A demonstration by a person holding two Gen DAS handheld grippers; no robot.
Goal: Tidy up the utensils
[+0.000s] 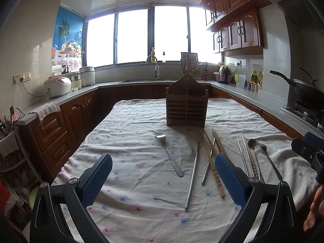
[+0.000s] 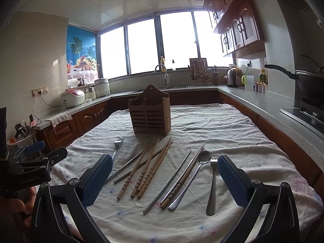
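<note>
A wooden utensil holder [image 1: 187,105] [image 2: 150,113] stands upright mid-table on a flowered cloth [image 1: 131,182]. In front of it lie a steel fork [image 1: 170,156], a metal chopstick [image 1: 192,176] and several bamboo chopsticks [image 2: 145,172]. Further right lie metal chopsticks [image 2: 170,180], a spoon [image 2: 194,174] and a second fork [image 2: 212,184]. My left gripper [image 1: 163,180] hovers open above the near cloth, nothing between its blue pads. My right gripper [image 2: 165,180] is open too, above the chopsticks and spoon.
Grey counters with dark wood cabinets ring the table. A rice cooker [image 1: 57,86] sits on the left counter, a sink tap [image 1: 155,66] at the back, a kettle [image 1: 222,74] and a wok [image 1: 303,86] on the right. A hand [image 1: 314,208] shows at the right edge.
</note>
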